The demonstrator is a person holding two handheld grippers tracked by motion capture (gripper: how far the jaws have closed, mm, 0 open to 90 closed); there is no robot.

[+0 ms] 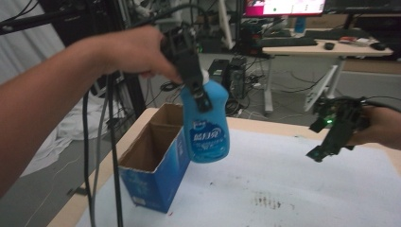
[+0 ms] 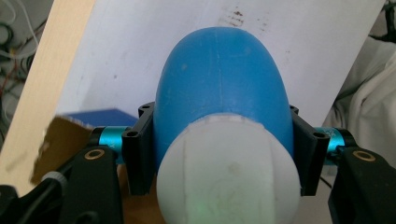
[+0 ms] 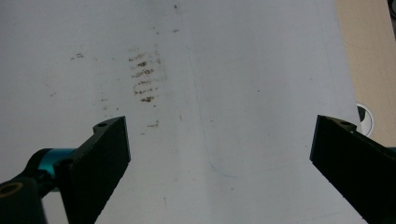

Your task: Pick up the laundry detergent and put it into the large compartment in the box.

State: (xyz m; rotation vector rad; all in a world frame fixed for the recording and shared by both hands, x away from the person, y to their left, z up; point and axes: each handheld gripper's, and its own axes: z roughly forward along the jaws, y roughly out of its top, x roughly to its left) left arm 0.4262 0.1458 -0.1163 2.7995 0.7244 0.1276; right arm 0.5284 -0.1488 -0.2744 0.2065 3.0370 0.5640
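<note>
i count 1 blue bottle (image 1: 206,126), 1 open cardboard box (image 1: 150,163) just beside the bottle, 2 grippers.

Two hand-held grippers, both raised, one clamped and one spread.

Left gripper (image 1: 191,71): held high in the left hand (image 1: 137,49), forearm entering from the lower left, pointed steeply downward, fingers (image 2: 140,149) closed tight on a load. Right gripper (image 1: 331,137): held lower at the right in the right hand (image 1: 383,127), tilted down and leftward, fingers (image 3: 100,161) spread wide, gripping nothing.
</note>
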